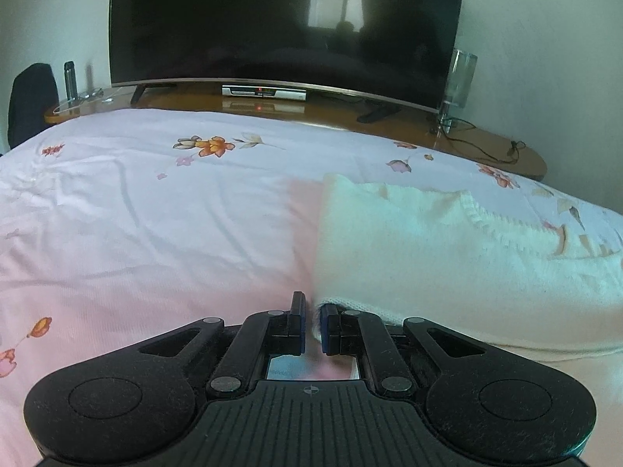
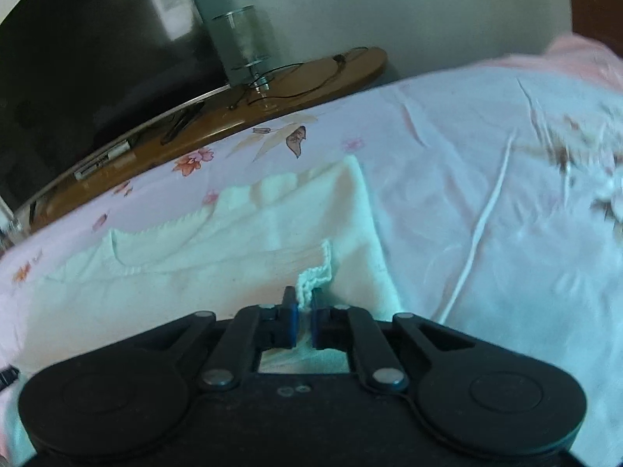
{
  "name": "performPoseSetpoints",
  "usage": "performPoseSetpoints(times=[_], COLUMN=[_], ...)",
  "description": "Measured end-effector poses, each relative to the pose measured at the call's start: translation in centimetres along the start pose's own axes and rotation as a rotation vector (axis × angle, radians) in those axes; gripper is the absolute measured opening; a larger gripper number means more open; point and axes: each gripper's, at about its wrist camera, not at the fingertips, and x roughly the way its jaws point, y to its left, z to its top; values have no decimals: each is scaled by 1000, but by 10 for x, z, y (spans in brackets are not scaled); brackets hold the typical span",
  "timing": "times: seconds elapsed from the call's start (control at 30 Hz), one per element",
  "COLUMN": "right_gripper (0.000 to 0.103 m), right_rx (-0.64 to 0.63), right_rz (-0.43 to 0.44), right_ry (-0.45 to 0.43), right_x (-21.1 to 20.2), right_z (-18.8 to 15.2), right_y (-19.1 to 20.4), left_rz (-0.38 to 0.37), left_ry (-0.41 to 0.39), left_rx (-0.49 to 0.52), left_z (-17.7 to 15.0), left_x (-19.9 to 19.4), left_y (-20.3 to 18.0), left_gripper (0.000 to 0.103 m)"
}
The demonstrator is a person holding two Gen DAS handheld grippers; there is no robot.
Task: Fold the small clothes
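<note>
A small cream knitted garment (image 1: 428, 241) lies spread on the pink flowered bedsheet (image 1: 155, 214). My left gripper (image 1: 313, 311) is shut on the garment's near left corner, the ribbed hem pinched between its blue pads. In the right wrist view the same garment (image 2: 194, 249) stretches away to the left. My right gripper (image 2: 305, 303) is shut on a bunched ribbed edge of the garment (image 2: 317, 278), which stands up between the fingers. Both grippers point down at the bed.
A large dark TV (image 1: 284, 23) stands on a wooden shelf (image 1: 486, 140) past the bed's far edge, with a glass lamp (image 1: 459, 78), a set-top box (image 1: 263, 92) and cables. A white cord (image 2: 483, 225) lies on the sheet at the right.
</note>
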Motion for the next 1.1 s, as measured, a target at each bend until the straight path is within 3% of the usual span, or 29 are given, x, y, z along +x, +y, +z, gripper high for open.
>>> performPoseSetpoints(times=[0.13,0.17,0.2,0.27,0.33,0.43,0.57,0.73,0.83,0.9,1.0,1.1], right_gripper=[6,6,8,17,18,26,27,29,30,37,37,38], right_rx=[-55,-81,-81,-67,-99,-135,-198,-232,-255,-256,-183,-233], right_rz=[-50,-62,-74,-94,-108,-67,-20,-48,-113,-126,-59,-77], right_ry=[6,6,0,-37,-83,-120,-75,-56,10,0,-29,-40], right_x=[8,7,3,-6,-15,-23,-8,9,24,22,6,1], right_z=[-8,-8,-6,-1,4,11,12,10,1,2,7,-1], right_y=[1,5,6,6,12,22,41,41,31,25,17,20], left_rz=[5,7,14,44,59,15,-36,-104,-58,-47,-53,-20], left_ry=[21,37,48,56,1,-36,-63,14,147,125,109,132], left_rx=[31,37,42,36,15,-17,-13,36,25,17,27,103], left_z=[3,6,8,14,18,30,49,56,45,40,41,34], left_x=[0,0,-2,-9,-24,-38,-34,6,40,40,27,30], left_y=[-3,-4,-4,-2,5,10,-5,-37,-43,-40,-44,-53], left_gripper=[9,16,24,79,88,88,88,88,87,87,87,87])
